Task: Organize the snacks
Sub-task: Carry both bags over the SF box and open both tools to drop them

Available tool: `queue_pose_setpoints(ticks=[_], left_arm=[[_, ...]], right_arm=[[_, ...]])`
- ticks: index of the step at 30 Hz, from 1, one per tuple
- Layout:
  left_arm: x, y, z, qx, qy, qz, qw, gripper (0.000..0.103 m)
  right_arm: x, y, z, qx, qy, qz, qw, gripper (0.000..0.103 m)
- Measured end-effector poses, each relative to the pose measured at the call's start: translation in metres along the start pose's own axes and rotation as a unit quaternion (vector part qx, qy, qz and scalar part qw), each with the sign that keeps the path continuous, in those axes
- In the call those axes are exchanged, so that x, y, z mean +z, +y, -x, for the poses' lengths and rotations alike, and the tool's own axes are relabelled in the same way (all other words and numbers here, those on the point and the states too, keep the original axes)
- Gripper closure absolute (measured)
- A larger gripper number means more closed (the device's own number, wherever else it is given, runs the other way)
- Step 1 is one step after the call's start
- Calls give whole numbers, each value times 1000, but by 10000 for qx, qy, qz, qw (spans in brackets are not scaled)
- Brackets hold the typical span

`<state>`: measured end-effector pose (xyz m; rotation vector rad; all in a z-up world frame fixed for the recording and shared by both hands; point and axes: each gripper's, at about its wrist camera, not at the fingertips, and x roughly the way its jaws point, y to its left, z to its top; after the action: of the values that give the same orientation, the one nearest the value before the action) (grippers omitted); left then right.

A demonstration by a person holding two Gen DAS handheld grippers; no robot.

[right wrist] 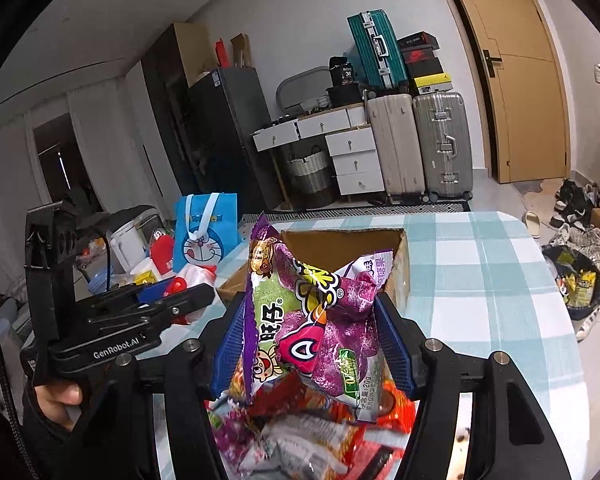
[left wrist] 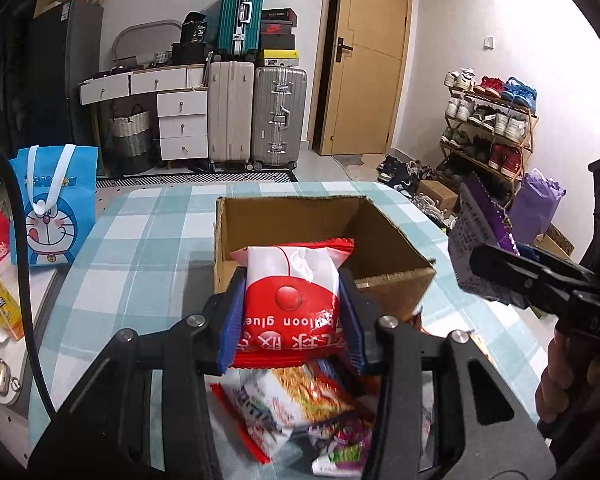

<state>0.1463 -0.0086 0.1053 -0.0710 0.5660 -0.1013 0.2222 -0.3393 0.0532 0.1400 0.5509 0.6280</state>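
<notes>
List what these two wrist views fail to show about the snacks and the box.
- Cardboard box floor: hidden in the left wrist view by its front wall and the red-and-white packet; by the purple packet in the right wrist view.
- Loose snack pile: blurred, cut by the bottom edge, labels unreadable.

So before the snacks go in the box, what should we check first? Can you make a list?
1. Left gripper shut on the red packet: ok, both pads press its sides.
2. Right gripper shut on the purple packet: ok, though it is crumpled between the pads.
3. Box open on top: ok, no lid or flaps over it.
4. Room inside the box: cannot tell, the packets hide its floor.
5. Packets clear of the snack pile: ok, both are lifted above it.
6. The two grippers apart from each other: ok, a gap shows between them.
</notes>
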Motion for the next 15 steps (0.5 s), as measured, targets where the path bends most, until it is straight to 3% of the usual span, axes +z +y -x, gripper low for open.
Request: queue_pose_setpoints(ticks=[15], left_arm=[[33, 15, -79, 57, 117, 30, 9999, 63]], right_arm=[[25, -24, -65, 197, 236, -359, 9989, 40]])
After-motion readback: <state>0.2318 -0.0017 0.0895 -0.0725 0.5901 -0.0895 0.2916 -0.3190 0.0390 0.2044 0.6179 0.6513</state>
